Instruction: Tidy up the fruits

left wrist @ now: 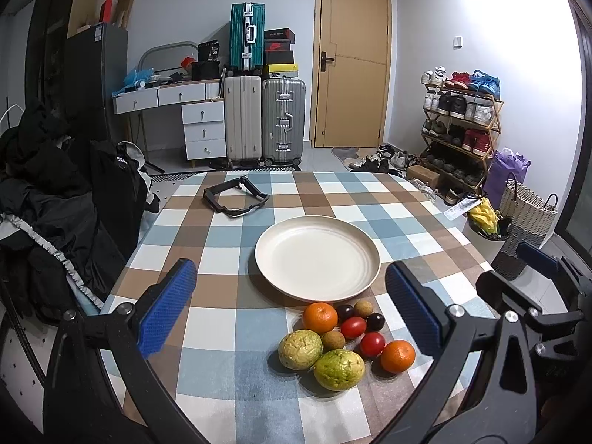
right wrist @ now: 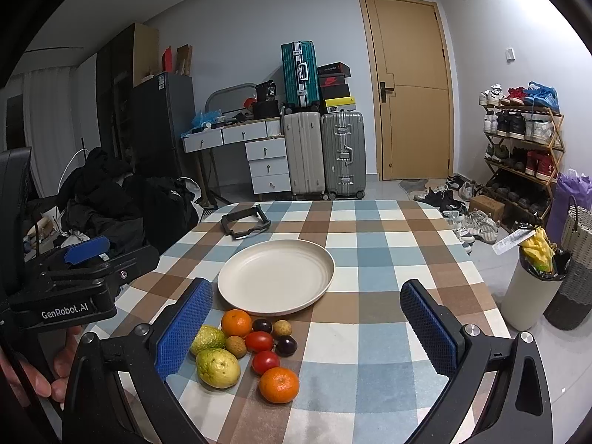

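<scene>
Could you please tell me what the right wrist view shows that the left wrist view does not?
Only the right wrist view shows the person's left hand gripping the left gripper's body and the whole white bin. Only the left wrist view shows the left gripper open from behind. Both share the empty cream plate, the fruit cluster before it, and the black frame.

Your counter (left wrist: 229, 259) wears blue, brown and white checks. You have a cream plate (left wrist: 318, 257), orange tangerines (left wrist: 320, 317), red tomatoes (left wrist: 353, 327), yellow-green guavas (left wrist: 338, 369) and dark purple grapes (left wrist: 345, 310).
</scene>
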A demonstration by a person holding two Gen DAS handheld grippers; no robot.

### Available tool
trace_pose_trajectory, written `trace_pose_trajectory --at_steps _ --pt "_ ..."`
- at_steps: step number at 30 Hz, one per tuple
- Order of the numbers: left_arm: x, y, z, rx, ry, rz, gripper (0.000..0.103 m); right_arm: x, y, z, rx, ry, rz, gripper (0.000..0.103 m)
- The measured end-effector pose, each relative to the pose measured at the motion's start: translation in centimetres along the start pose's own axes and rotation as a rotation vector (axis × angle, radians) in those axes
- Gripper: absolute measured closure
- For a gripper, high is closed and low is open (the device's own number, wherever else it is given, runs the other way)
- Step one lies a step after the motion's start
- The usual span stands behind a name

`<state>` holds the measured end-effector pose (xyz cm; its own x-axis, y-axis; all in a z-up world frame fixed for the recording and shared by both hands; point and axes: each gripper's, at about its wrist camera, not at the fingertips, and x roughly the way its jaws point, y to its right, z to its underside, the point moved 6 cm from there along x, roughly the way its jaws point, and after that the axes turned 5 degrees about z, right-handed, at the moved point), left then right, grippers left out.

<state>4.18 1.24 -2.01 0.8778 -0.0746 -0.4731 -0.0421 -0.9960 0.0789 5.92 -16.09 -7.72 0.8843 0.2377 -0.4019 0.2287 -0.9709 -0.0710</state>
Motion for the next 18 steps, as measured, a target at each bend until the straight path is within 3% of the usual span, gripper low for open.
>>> trace_pose_trajectory --at_steps 18 --pt "-0.04 0.30 -0.28 0.003 0.007 0.002 0.001 -0.12 0.12 -0.08 0.004 0.000 -0.004 0.000"
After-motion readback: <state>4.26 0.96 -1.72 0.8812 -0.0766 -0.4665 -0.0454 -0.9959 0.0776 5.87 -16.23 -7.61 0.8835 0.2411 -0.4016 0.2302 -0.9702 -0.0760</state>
